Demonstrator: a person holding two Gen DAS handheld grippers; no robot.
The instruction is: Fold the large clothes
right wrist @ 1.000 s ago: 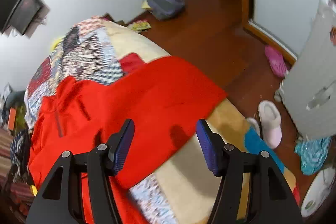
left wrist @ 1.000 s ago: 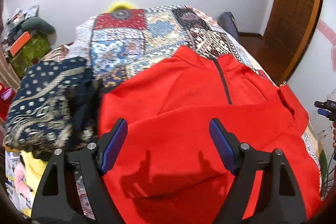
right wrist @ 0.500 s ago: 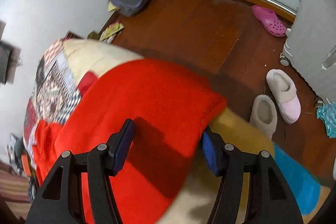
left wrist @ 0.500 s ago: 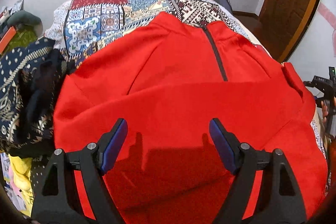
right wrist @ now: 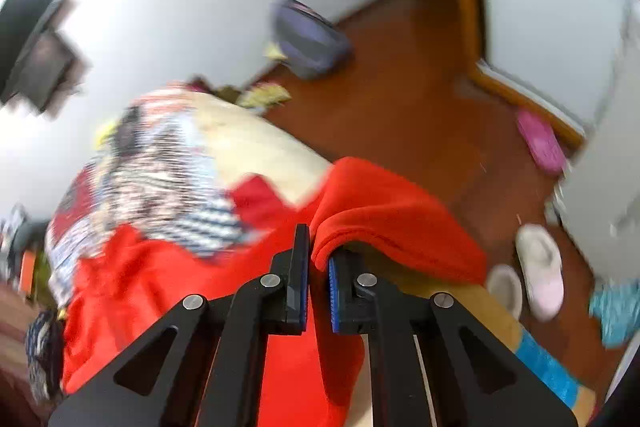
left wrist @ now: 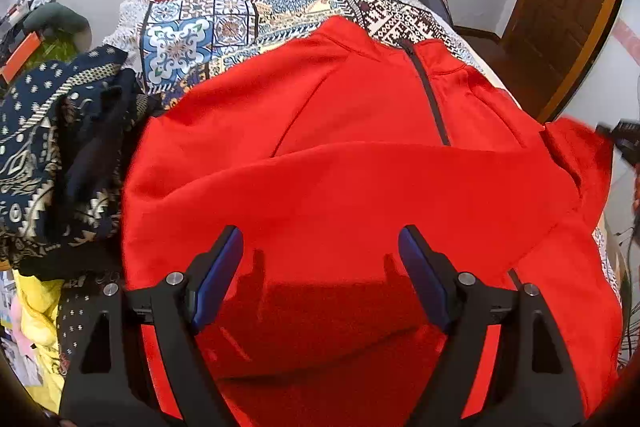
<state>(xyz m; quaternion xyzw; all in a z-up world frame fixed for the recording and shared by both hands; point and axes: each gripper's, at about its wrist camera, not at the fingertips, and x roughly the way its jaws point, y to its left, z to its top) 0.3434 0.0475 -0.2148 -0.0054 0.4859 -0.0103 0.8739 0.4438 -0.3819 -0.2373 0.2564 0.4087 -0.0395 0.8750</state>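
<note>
Red zip-neck top (left wrist: 360, 187) lies spread on bed w/ patchwork cover (left wrist: 224, 23), collar toward far wall, one sleeve folded across chest. Left hand-held gripper (left wrist: 320, 275) hovers over lower part of top, jaws wide apart, nothing between pads. Right hand-held gripper (right wrist: 318, 275) pinched closed on edge of red sleeve (right wrist: 392, 223) at bed's side. Dark patterned clothes (left wrist: 52, 163) heaped left of top.

A patchwork bedspread (left wrist: 224, 15) covers the bed. A dark patterned cloth (left wrist: 44, 155) is heaped at its left edge, above something yellow (left wrist: 36, 311). On the wooden floor (right wrist: 400, 99) lie 2 pale slippers (right wrist: 538, 267), a pink clog (right wrist: 540, 143) and a grey bag (right wrist: 308, 39).
</note>
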